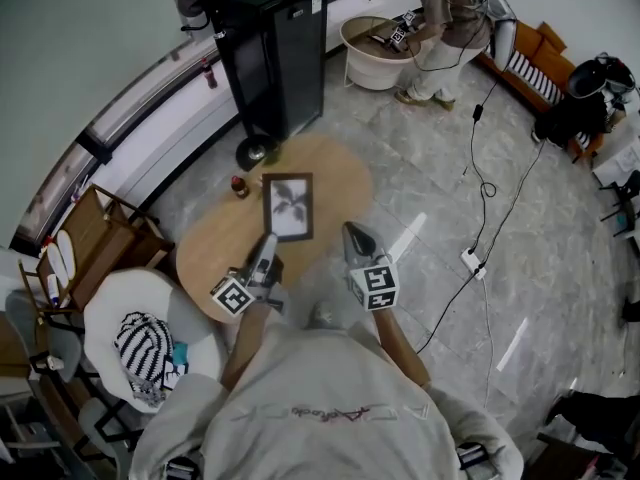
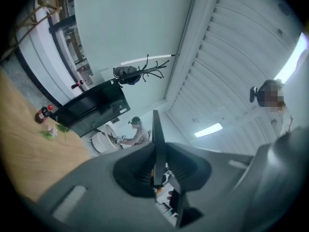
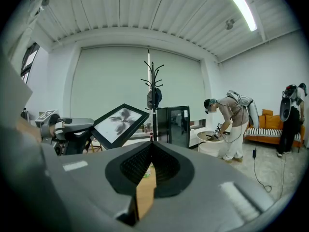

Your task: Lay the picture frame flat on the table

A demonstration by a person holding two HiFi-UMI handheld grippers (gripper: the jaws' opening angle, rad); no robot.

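A dark-framed picture frame [image 1: 288,206] with a leaf print hangs tilted above the oval wooden table [image 1: 335,173]. My left gripper [image 1: 268,240] is shut on its near left edge. In the left gripper view the frame shows as a thin dark edge [image 2: 157,134] clamped between the jaws of the left gripper [image 2: 157,151]. The right gripper view shows the frame [image 3: 119,123] raised and slanted, with the left gripper [image 3: 72,127] holding it from the left. My right gripper [image 1: 352,230] [image 3: 152,146] is to the right of the frame, shut and holding nothing.
A small red-capped bottle [image 1: 239,185] [image 2: 43,114] stands at the table's far left. A black cabinet [image 1: 275,48] and a coat stand [image 3: 149,95] are beyond it. A person [image 1: 445,28] bends over a white round tub [image 1: 378,53]. A white chair [image 1: 140,338] with striped cloth sits at near left.
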